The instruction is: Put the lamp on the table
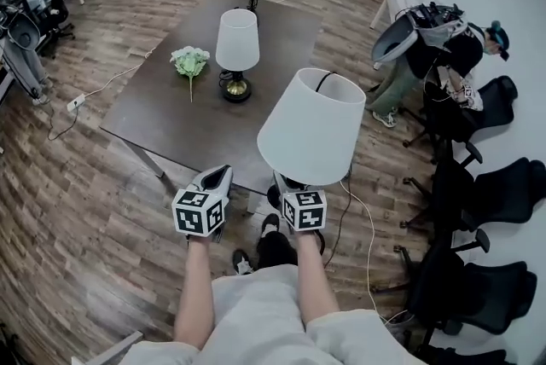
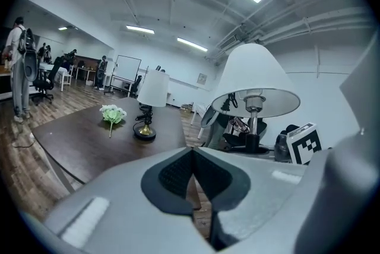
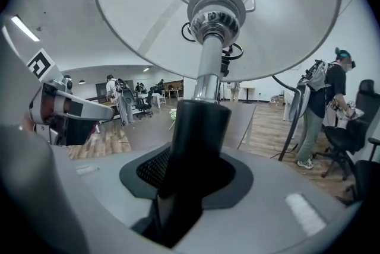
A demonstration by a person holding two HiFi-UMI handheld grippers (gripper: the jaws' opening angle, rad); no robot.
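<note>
My right gripper (image 1: 299,199) is shut on the black stem (image 3: 199,140) of a lamp with a white shade (image 1: 312,126). The lamp hangs upright just off the near edge of the dark brown table (image 1: 171,116), and its shade (image 3: 214,9) fills the top of the right gripper view. The jaws of my right gripper (image 3: 190,170) clamp the stem low down. My left gripper (image 1: 220,177) is to the left of the lamp, shut with nothing in it (image 2: 192,155). From the left gripper view the held lamp (image 2: 255,86) stands to the right.
A second white-shaded lamp (image 1: 237,43) with a brass base and a green-white flower (image 1: 189,62) stand on the table. A person (image 1: 435,48) stands at the right, near several black office chairs (image 1: 486,184). A white cable (image 1: 354,214) trails on the floor.
</note>
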